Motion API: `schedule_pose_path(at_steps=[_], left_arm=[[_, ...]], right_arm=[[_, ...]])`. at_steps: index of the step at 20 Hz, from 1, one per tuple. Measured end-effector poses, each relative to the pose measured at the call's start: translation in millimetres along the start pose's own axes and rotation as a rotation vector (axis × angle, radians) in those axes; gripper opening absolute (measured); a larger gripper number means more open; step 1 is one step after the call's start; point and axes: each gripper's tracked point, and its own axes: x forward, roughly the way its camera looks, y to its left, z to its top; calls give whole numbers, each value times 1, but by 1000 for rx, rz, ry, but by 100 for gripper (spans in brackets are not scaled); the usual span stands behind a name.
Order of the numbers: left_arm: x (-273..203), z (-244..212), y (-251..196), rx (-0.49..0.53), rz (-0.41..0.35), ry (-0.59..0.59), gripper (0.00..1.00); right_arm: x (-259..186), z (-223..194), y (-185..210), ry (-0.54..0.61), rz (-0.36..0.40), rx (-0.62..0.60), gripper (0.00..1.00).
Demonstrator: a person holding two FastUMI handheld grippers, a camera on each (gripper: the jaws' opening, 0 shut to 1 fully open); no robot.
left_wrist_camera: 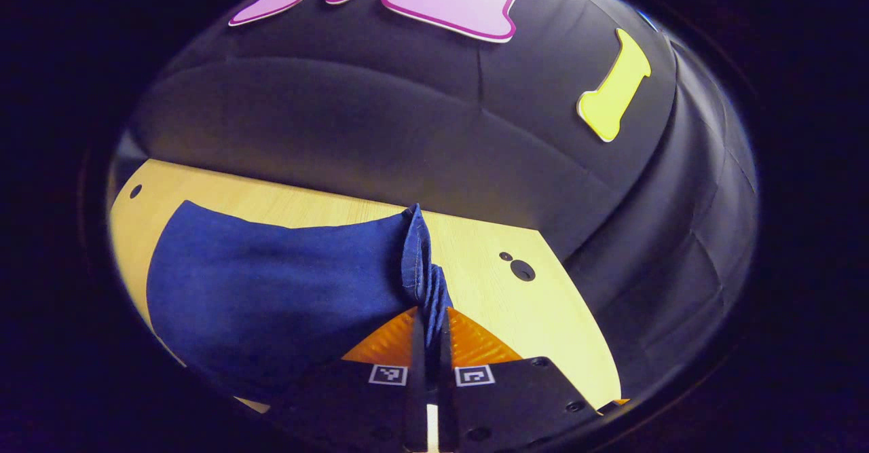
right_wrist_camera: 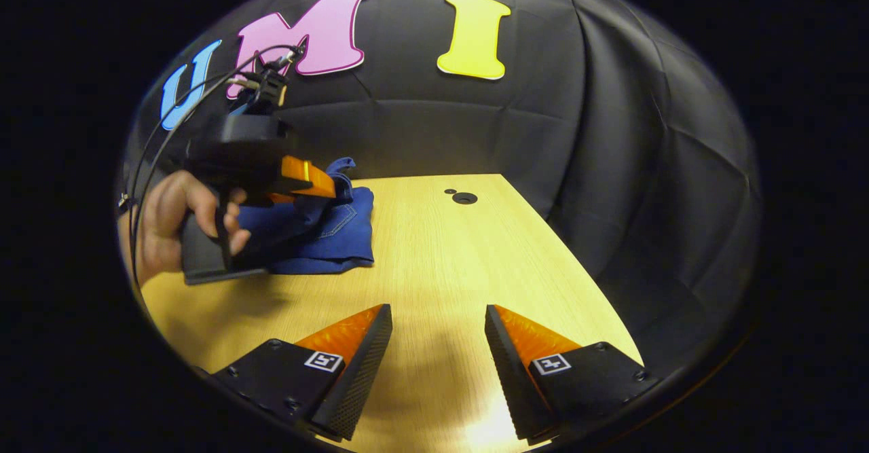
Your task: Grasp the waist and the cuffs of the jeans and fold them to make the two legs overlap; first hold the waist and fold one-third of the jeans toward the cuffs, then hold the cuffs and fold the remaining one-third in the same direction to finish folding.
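Note:
Dark blue jeans [left_wrist_camera: 271, 290] lie partly folded on the wooden table [left_wrist_camera: 516, 303]. My left gripper [left_wrist_camera: 430, 320] is shut on a bunched, stitched edge of the denim, which rises upright between its fingers. In the right gripper view the jeans [right_wrist_camera: 326, 236] sit at the table's left, with a back pocket showing, and the left gripper [right_wrist_camera: 319, 185] is held over them by a hand [right_wrist_camera: 170, 222]. My right gripper [right_wrist_camera: 438, 334] stands open above bare table [right_wrist_camera: 441, 263], well to the right of the jeans, with nothing between its fingers.
Two round holes [right_wrist_camera: 464, 197] mark the table's far edge. The black cloth wall [right_wrist_camera: 611, 168] closes the back and right side. Cables [right_wrist_camera: 204, 93] run from the top of the left gripper.

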Motion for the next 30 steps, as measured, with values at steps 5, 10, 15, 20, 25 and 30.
schedule_pose_path(at_steps=[5, 10, 15, 20, 25, 30], left_arm=[[-24, 13, -12, 11, -101, -89, 97], [-89, 44, 12, 51, -67, -202, 97], [-177, 74, 37, 60, -24, -296, 97], [-283, 102, 70, 123, 62, -410, 97], [-396, 98, 122, 108, 161, -476, 96], [-493, 85, 168, 100, 242, -534, 97]], right_arm=[[-5, 11, 3, -26, 3, 12, 86], [-29, 27, 24, -47, 45, -1, 86], [-67, 67, 54, -108, 86, 12, 93], [-123, 115, 80, -205, 104, 5, 97], [-181, 144, 111, -291, 118, -42, 96], [-249, 162, 136, -379, 139, -57, 97]])
